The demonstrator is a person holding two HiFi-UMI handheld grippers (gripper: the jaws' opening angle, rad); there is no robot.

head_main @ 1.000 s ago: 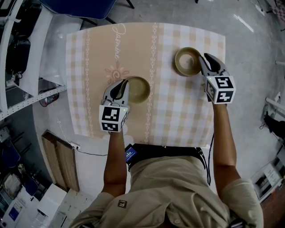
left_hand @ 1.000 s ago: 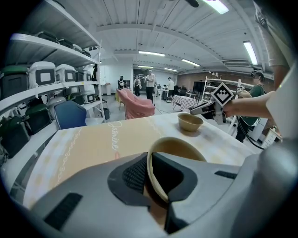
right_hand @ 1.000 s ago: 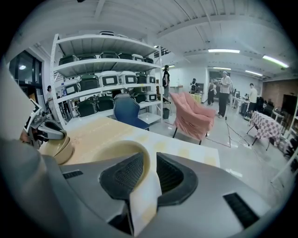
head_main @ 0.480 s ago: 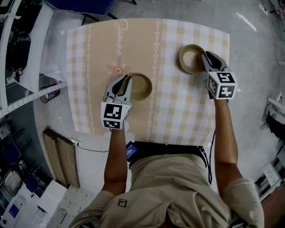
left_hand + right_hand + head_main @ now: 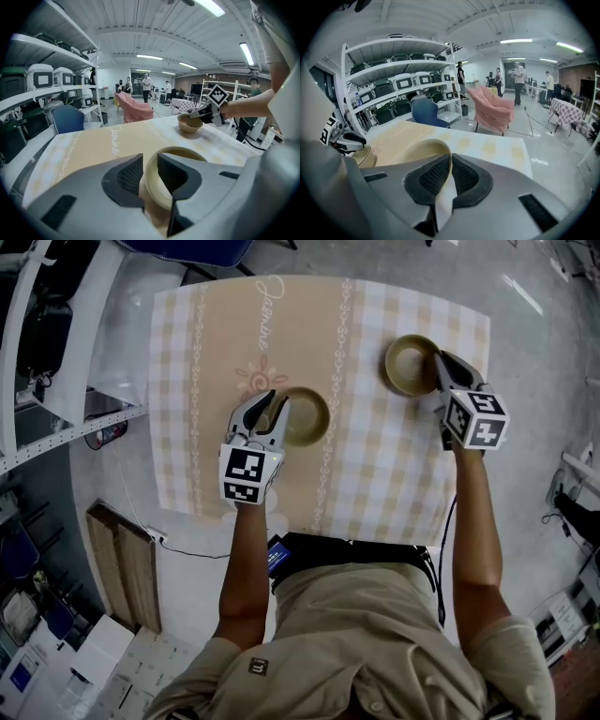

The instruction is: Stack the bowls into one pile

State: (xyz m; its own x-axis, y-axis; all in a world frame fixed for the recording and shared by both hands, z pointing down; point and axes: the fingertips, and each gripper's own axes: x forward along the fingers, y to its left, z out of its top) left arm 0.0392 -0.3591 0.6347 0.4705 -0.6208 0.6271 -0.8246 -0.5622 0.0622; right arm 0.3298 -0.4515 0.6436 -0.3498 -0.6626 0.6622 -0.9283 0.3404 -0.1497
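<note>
Left gripper (image 5: pixel 150 164) jaws just opening, loosely straddling tan round bowl's (image 5: pixel 312 416) near rim; right gripper (image 5: pixel 449 173) pinches second tan bowl's (image 5: pixel 409 367) rim, its base hidden.

The head view is looking steeply down from above the person, taking in the whole table (image 5: pixel 375 474), the left bowl (image 5: pixel 305 416), the right bowl (image 5: pixel 411 365) and the floor around.

The left gripper view is sitting low and very near the left bowl. It is facing away from the person and across the table toward the right bowl and the right gripper (image 5: pixel 190 115), with shelves (image 5: pixel 42 91) on its left.

The right gripper view is riding just as close to the right bowl and is also facing away, toward the shelves. It is catching the left bowl at its left edge.

All three are sharing the tabletop and both bowls.
</note>
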